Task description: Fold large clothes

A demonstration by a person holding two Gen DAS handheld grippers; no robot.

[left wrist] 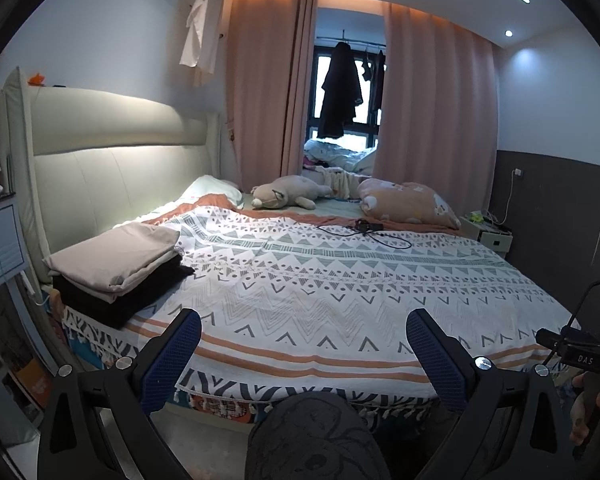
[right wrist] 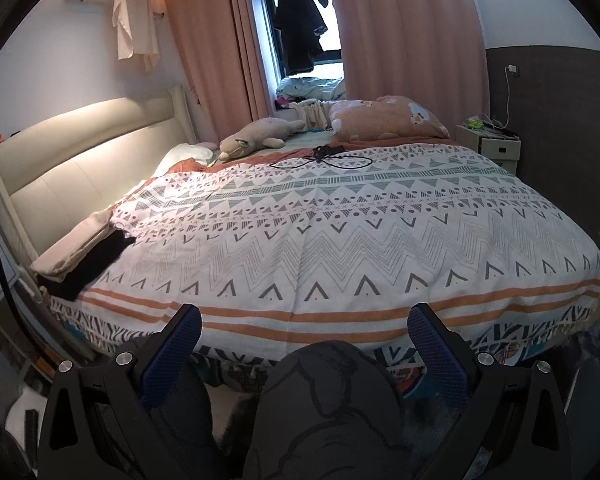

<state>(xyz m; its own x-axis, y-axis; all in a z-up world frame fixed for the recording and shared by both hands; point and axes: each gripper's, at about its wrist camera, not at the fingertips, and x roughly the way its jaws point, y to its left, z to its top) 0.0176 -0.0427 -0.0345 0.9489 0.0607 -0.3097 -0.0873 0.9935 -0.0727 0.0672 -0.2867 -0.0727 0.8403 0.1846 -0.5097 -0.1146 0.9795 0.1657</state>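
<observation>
Both grippers, left gripper (left wrist: 303, 334) and right gripper (right wrist: 304, 330), stand spread wide and empty at the bed's near edge. Folded garments (left wrist: 116, 258) lie stacked at the patterned bedspread's (left wrist: 320, 280) left corner. Spread the next garment flat before gripping its corners.

Two folded garments sit stacked at the near left corner of the bed (left wrist: 340, 280), close to the headboard side. On top lies a beige folded garment (left wrist: 116, 256), layered flat with its edges roughly squared. Beneath it rests a black folded garment (left wrist: 120, 300), wider than the top one, so a dark margin shows along the near and right sides. The stack lies on the patterned bedspread (right wrist: 340, 240).
</observation>
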